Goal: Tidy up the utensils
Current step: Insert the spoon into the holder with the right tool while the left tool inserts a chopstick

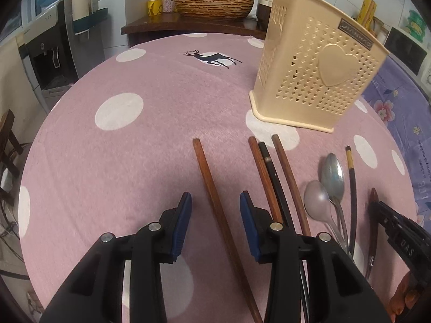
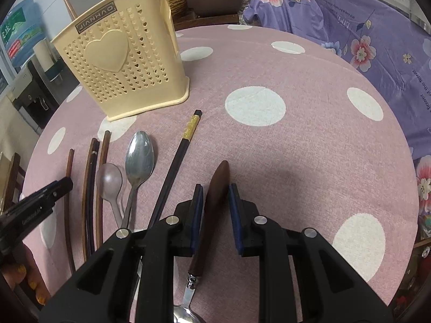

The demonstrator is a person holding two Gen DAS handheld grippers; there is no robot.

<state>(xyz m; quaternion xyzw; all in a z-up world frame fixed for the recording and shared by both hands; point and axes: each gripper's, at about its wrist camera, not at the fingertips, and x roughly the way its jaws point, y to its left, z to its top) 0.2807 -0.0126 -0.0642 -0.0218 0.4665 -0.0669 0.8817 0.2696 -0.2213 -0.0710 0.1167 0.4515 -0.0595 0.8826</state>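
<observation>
A cream perforated utensil holder [image 1: 317,62] stands upright on the pink dotted tablecloth; it also shows in the right wrist view [image 2: 121,64]. Several utensils lie in a row in front of it. My left gripper [image 1: 215,202] is open, its jaws either side of a brown wooden chopstick [image 1: 215,204]. My right gripper [image 2: 215,191] is open around the brown wooden handle of a utensil [image 2: 218,185], with small gaps each side. Two metal spoons [image 2: 138,156] and a black chopstick with a gold band [image 2: 186,142] lie between the grippers.
More brown and black chopsticks [image 1: 272,172] lie right of the left gripper. A purple floral cloth [image 2: 377,35] covers furniture at the right. A wicker basket [image 1: 212,2] sits on a wooden stand behind the table. A water dispenser [image 1: 45,53] stands at the left.
</observation>
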